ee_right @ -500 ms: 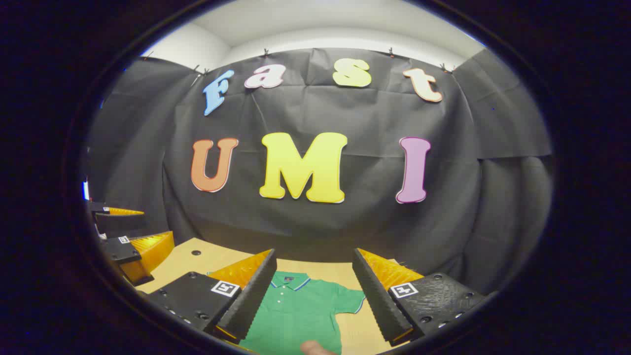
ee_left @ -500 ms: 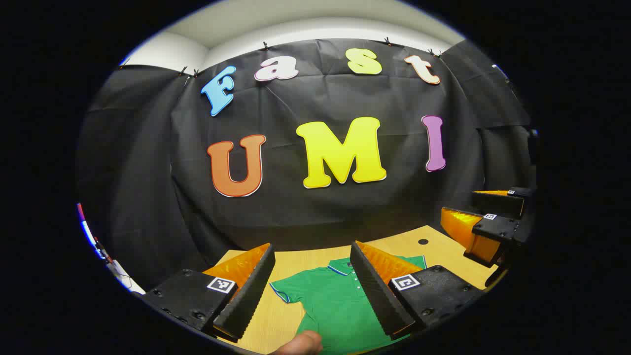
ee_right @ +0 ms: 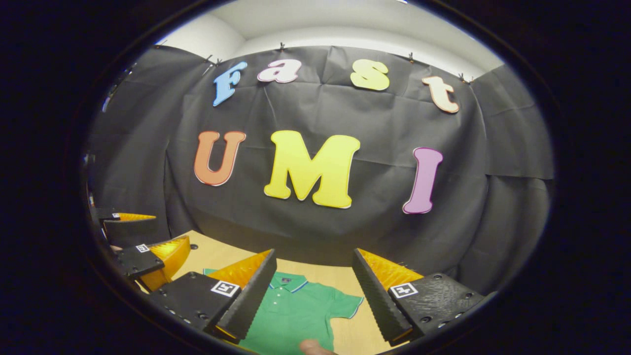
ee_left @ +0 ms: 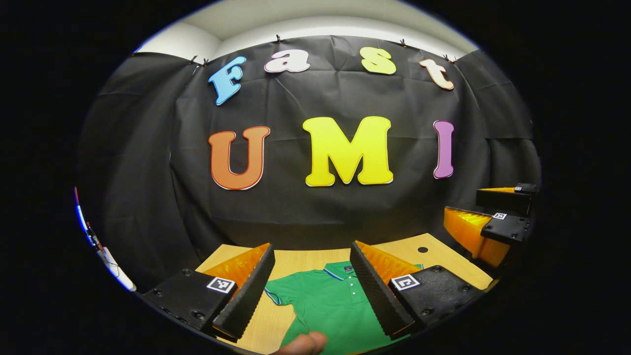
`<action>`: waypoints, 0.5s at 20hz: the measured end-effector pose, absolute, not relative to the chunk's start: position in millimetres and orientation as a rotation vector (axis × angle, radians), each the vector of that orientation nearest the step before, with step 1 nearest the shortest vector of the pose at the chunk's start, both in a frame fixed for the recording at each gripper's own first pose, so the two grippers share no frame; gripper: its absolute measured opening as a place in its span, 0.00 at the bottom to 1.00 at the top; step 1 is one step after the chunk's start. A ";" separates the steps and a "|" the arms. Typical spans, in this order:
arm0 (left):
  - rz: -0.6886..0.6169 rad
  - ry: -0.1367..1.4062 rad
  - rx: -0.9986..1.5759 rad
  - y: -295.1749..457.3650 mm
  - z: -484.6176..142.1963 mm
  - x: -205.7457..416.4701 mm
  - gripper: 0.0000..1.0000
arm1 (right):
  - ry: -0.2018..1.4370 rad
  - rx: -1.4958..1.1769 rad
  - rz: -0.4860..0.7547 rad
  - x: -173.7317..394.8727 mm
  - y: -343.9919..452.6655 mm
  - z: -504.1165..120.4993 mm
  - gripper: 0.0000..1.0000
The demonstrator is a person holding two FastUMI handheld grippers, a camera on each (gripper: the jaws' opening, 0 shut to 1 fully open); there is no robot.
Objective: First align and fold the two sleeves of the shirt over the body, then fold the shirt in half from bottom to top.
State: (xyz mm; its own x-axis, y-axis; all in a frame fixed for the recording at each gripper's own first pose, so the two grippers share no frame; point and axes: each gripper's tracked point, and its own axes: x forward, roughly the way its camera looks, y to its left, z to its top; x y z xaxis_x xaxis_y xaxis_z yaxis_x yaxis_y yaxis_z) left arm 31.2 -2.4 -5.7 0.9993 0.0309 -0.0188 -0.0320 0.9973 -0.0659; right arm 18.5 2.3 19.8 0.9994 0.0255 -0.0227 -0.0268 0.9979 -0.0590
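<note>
A green polo shirt [ee_left: 328, 305] with a striped collar lies flat on the wooden table [ee_left: 300, 257], collar toward the wall and both short sleeves spread out. My left gripper [ee_left: 310, 291] hangs open above its left half, nothing between the fingers. In the right gripper view the same shirt [ee_right: 296, 313] lies below my right gripper [ee_right: 313, 293], which is open and holds nothing. The right gripper [ee_left: 485, 224] also appears at the right edge of the left gripper view, and the left gripper [ee_right: 135, 241] at the left edge of the right gripper view.
A small round hole [ee_left: 423, 249] marks the table near its back right. The black cloth wall stands just behind the table's far edge. A fingertip [ee_left: 303, 343] shows at the bottom of the left gripper view, and another fingertip [ee_right: 315, 347] in the right gripper view.
Both views have shifted slightly: the shirt sits a little lower between the fingers. The right gripper view has tilted. Both grippers stay open.
</note>
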 end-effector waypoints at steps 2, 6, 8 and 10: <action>0.068 0.006 -0.062 -7.9 -0.6 31.7 0.99 | 0.019 -0.040 0.059 23.3 -4.3 21.6 0.95; 0.107 -0.003 -0.061 -20.4 1.3 28.9 0.99 | 0.044 -0.044 0.059 40.2 -31.2 12.0 0.95; 0.121 0.040 -0.093 -33.1 -11.8 26.6 0.99 | 0.091 -0.041 0.071 48.5 -50.4 -5.2 0.95; 0.138 0.047 -0.103 -38.8 -13.7 24.9 0.99 | 0.118 -0.040 0.059 54.0 -69.0 -18.9 0.95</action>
